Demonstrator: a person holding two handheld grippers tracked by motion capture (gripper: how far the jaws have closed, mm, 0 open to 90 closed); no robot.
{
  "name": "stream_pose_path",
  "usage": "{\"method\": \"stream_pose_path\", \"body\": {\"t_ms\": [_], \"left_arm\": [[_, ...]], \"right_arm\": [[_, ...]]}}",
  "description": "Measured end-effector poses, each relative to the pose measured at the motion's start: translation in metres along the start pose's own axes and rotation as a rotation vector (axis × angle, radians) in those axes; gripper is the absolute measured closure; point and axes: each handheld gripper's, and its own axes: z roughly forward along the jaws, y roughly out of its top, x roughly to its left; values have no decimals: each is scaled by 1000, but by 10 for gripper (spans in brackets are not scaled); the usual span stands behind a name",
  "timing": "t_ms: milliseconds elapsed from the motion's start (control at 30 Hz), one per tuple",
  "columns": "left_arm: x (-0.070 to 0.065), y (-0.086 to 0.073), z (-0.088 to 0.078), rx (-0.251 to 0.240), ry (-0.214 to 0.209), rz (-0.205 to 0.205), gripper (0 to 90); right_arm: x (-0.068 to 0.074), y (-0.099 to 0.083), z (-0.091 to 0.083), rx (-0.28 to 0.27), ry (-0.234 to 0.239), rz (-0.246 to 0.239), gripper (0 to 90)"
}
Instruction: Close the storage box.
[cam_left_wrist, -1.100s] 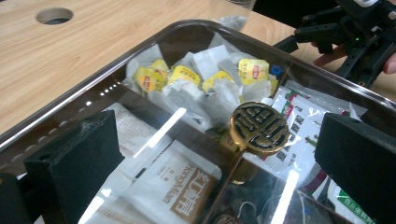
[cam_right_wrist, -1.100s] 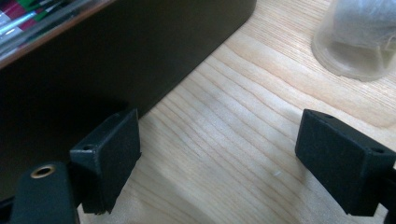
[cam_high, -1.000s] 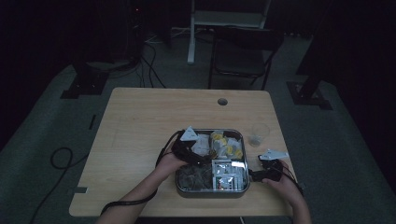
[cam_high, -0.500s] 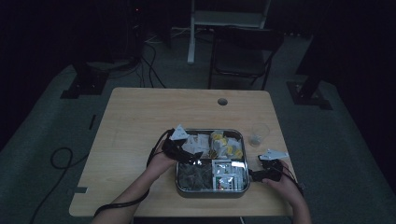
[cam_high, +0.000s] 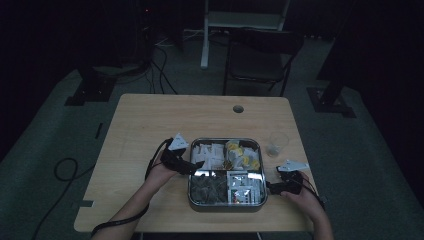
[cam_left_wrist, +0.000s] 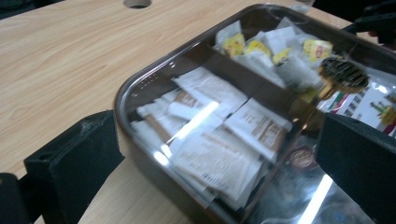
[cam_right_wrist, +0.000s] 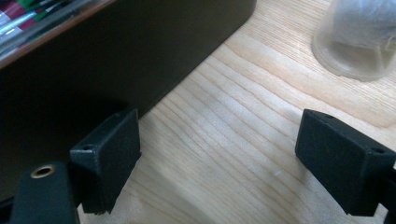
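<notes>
On a wooden tabletop (cam_high: 150, 125), a lidded metal tray (cam_high: 226, 172) of packets sits between two released claws: the left claw (cam_high: 196, 165) at its left edge, the right claw (cam_high: 272, 188) beside its right wall.

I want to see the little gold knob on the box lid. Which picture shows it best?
The left gripper view: the gold knob is close and clear on the see-through lid. In the high view it is a tiny dim speck at the box's middle. The right gripper view gives the box's dark side wall.
</notes>
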Motion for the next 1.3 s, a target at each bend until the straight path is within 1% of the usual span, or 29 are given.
{"method": "stream_pose_path", "body": {"t_ms": [100,133,267,300,367,500,567,700,833,900,933,1000,1033,1067,1133,1200,1300], "left_arm": [[6,-6,-4,-4,23,-11,7],[9,-9,-5,-10,29,-21,8],[19,-18,-10,-6,53,-47,8],[21,-20,-11,-6,62,-48,8],[24,-25,-12,12,81,-38,8],[31,-36,-16,23,103,-57,7],[35,-41,-19,20,120,-68,7],[43,-50,-25,14,137,-95,7],[50,-60,-31,11,166,-121,8],[53,-66,-35,16,182,-123,8],[54,-69,-37,16,188,-132,8],[58,-74,-41,21,191,-149,8],[59,-77,-44,15,187,-166,8],[61,-79,-47,13,192,-172,8],[63,-84,-52,10,210,-182,8],[65,-88,-57,15,222,-188,8],[68,-94,-64,25,250,-194,8]], "right_arm": [[0,0,0,0,0,0,137],[0,0,0,0,0,-1,137],[0,0,0,0,0,0,137],[0,0,0,0,0,0,137],[0,0,0,0,0,0,137],[0,0,0,0,0,0,137],[0,0,0,0,0,0,137],[0,0,0,0,0,0,137],[0,0,0,0,0,0,137],[0,0,0,0,0,0,137],[0,0,0,0,0,-1,137],[0,0,0,0,0,0,137],[0,0,0,0,0,-1,137],[0,0,0,0,0,-1,137],[0,0,0,0,0,0,137],[0,0,0,0,0,-1,137],[0,0,0,0,0,-1,137]]}}
